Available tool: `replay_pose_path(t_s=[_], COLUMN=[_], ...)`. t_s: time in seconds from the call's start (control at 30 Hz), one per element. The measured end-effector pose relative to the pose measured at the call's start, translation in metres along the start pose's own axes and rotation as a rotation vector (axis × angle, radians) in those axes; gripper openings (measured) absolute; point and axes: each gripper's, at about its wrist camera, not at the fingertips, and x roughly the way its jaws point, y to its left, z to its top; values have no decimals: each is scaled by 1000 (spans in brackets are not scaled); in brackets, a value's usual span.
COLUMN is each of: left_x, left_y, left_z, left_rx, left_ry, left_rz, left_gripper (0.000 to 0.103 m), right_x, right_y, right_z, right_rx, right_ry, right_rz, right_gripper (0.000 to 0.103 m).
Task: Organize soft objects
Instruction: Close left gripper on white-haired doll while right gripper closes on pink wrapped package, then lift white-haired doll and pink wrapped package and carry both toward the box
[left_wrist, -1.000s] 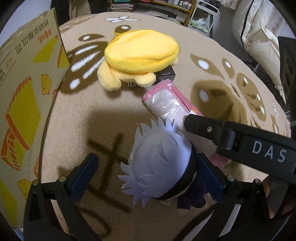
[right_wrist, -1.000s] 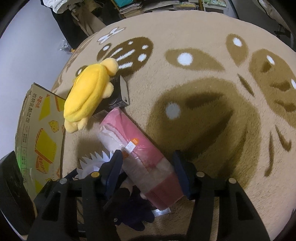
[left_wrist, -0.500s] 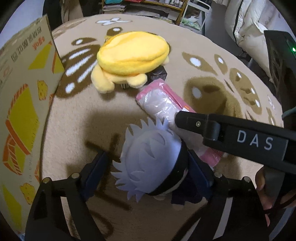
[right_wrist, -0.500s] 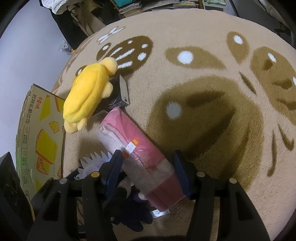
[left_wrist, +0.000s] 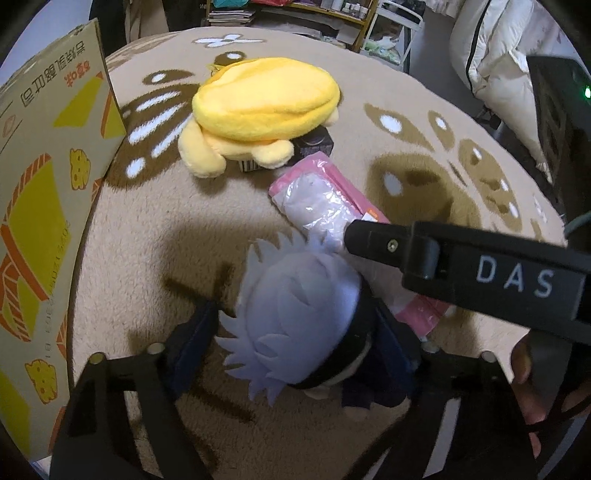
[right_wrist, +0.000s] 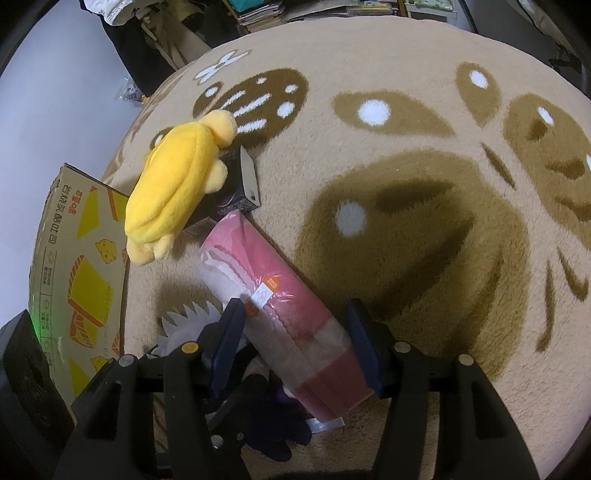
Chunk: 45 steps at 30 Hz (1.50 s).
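A beige rug (left_wrist: 155, 229) with brown and white animal patterns covers the floor and carries everything here. At its left edge stands a cardboard box (left_wrist: 48, 206) printed with yellow and orange cheese pictures, its flap upright. Toward the far side of the rug lies a yellow plush toy (left_wrist: 258, 107), resting partly on a small dark box (left_wrist: 314, 144) that peeks out from under it. Just in front of that box lies a pink plastic-wrapped pack (right_wrist: 280, 306), set diagonally, one end near the dark box and the other between the right tongs (right_wrist: 295, 347). Both blue pads of the right tongs sit against the sides of the pack, clamped on it. Close beside the pack, touching it, lies a small plush doll with spiky white hair (left_wrist: 299, 314) and dark clothes. The left tongs (left_wrist: 295, 339) straddle the doll's head and their jaws are closing; the right pad presses the dark band on the head, while the left pad is at the hair spikes, and firm contact on that side cannot be told. In the left wrist view the right tongs' black finger crosses above the pack
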Motion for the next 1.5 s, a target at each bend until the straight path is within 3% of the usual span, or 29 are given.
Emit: replay_pose_path(t_s=[0.07, 0.17, 0.47, 0.57, 0.7, 0.9, 1.07, 1.13, 1.5], left_x=[-2, -6, -18, -18, -20, -24, -28, -30, -62], left_y=[2, 12, 15, 28, 30, 29, 33, 37, 31], left_z=[1, 0, 6, 6, 5, 6, 8, 7, 6], left_rx=[-23, -92, -30, -77, -57, -29, -20, -31, 34], left_ry=[13, 12, 14, 32, 29, 43, 58, 61, 0], left_rz=[-87, -102, 31, 11, 35, 67, 69, 70, 125], left_gripper=[57, 56, 56, 56, 56, 56, 55, 55, 55], right_x=[0, 0, 7, 12, 17, 14, 1, -4, -35], right_y=[1, 1, 6, 11, 13, 24, 5, 1, 12], right_z=[0, -2, 0, 1, 0, -6, -13, -14, -24], right_rx=[-4, -12, -21, -33, -36, -63, 48, 80, 58], right_ry=[-1, 5, 5, 10, 8, -17, -54, -72, -118], right_rz=[1, 23, 41, 55, 40, -1, 124, 159, 82], right_gripper=[62, 56, 60, 68, 68, 50, 22, 17, 15])
